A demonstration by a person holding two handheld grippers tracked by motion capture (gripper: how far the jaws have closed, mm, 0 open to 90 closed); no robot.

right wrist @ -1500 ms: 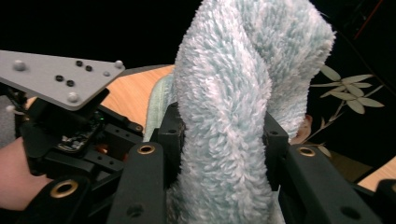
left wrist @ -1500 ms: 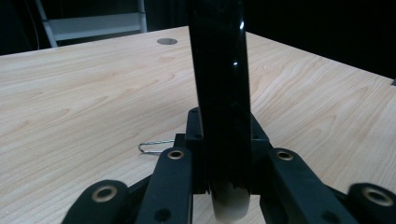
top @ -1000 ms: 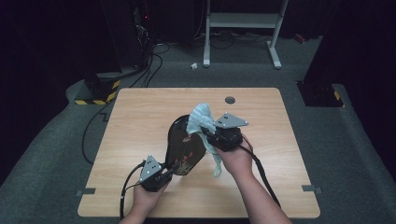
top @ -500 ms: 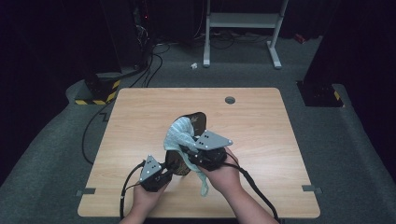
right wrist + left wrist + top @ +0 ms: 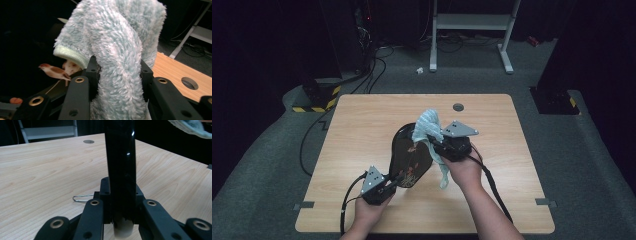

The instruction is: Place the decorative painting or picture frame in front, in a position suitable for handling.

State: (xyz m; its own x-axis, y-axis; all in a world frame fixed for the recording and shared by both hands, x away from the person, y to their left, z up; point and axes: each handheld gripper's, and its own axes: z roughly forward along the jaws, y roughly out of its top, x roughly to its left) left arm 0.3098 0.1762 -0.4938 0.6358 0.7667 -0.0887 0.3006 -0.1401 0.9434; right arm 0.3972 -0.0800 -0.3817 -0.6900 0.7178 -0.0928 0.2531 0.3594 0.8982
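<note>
In the high view a black lacquered tray point(image 5: 409, 157) sits at the centre of the frame, over the middle of the wooden table point(image 5: 362, 130). It is an elongated oval, and its long axis runs from the lower left of the frame up toward the upper right — one end near the left gripper point(image 5: 384, 189), the other rising toward the middle of the table. It is tilted, lifted on edge rather than lying flat, with its painted face turned toward the right of the frame.

The left gripper, at the lower centre-left of that view, has its jaws closed on the tray's near end. In the left gripper view the tray point(image 5: 120, 167) stands as a glossy black edge straight up the middle of the frame, pinched between the two jaws. A small wire clip point(image 5: 82, 198) lies on the table just left of the jaws.

The right gripper point(image 5: 439, 142), right of centre, is clamped on a pale blue fluffy cloth point(image 5: 426, 127) — a bunch stands above the jaws, touching the tray's upper end, and a tail hangs below the hand point(image 5: 464, 170). In the right gripper view the cloth point(image 5: 117, 50) bulges between the jaws, and the tray's bird painting point(image 5: 53, 71) shows at the left. A round hole point(image 5: 458, 107) marks the table's far side.
</note>
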